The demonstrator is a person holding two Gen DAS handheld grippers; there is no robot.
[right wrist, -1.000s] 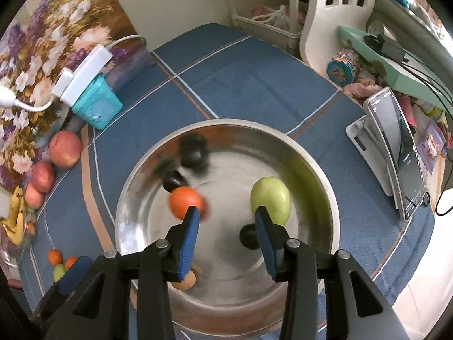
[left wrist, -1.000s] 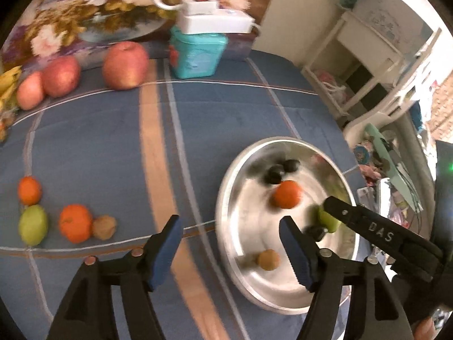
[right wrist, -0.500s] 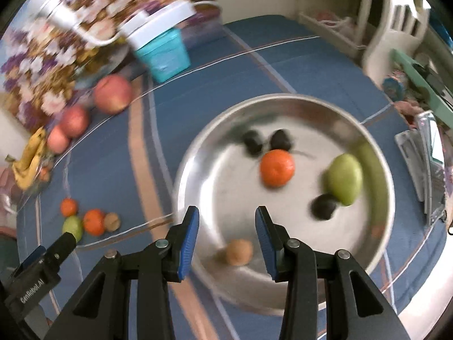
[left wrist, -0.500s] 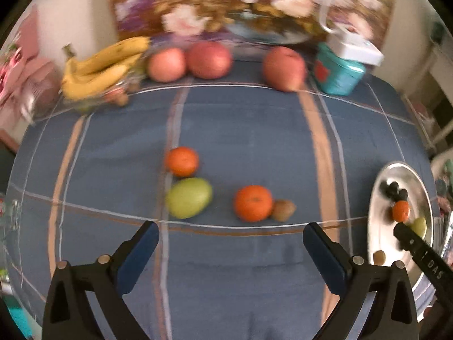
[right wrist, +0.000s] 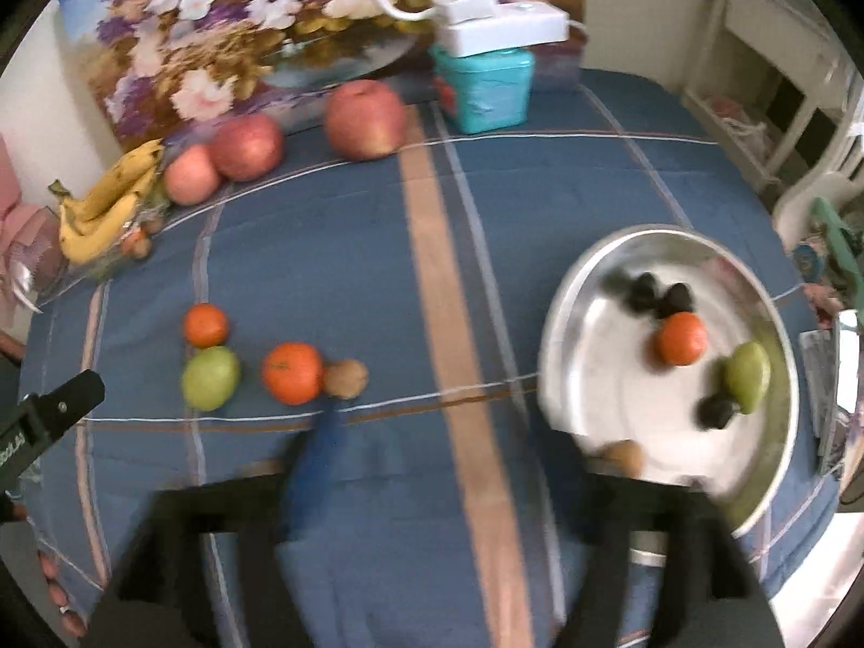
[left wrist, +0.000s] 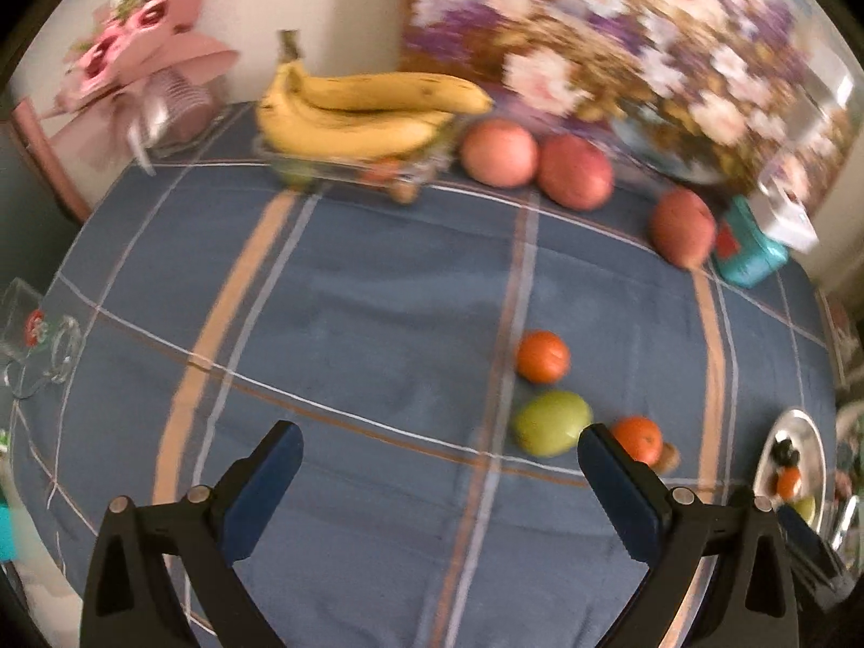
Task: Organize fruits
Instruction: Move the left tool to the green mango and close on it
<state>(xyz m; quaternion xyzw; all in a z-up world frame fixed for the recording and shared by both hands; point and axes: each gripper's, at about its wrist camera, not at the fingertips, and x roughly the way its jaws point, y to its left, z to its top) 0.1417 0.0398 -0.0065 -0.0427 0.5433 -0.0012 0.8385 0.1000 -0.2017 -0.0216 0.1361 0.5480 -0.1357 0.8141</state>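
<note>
On the blue cloth lie two oranges [left wrist: 542, 356] [left wrist: 640, 438], a green fruit [left wrist: 551, 422] and a small brown fruit [left wrist: 669, 456]. The same group shows in the right wrist view: oranges [right wrist: 205, 325] [right wrist: 292, 372], green fruit [right wrist: 210, 378], brown fruit [right wrist: 346, 378]. A steel bowl [right wrist: 561, 324] at the right holds an orange [right wrist: 681, 338], a green fruit [right wrist: 748, 377], dark fruits and a brown fruit. My left gripper [left wrist: 440, 478] is open and empty, left of the group. My right gripper [right wrist: 459, 464] is blurred, open wide and empty, between the group and the bowl.
Bananas [left wrist: 356, 108] in a clear dish and three apples [left wrist: 499, 154] [left wrist: 575, 173] [left wrist: 681, 227] line the back edge before a flower painting. A teal box [right wrist: 483, 86] with a white charger stands back right. A glass mug [left wrist: 38, 335] sits at the left edge.
Both grippers have swung left, away from the bowl toward the loose fruits. The right gripper's jaws have opened wider. The left gripper stays open.
</note>
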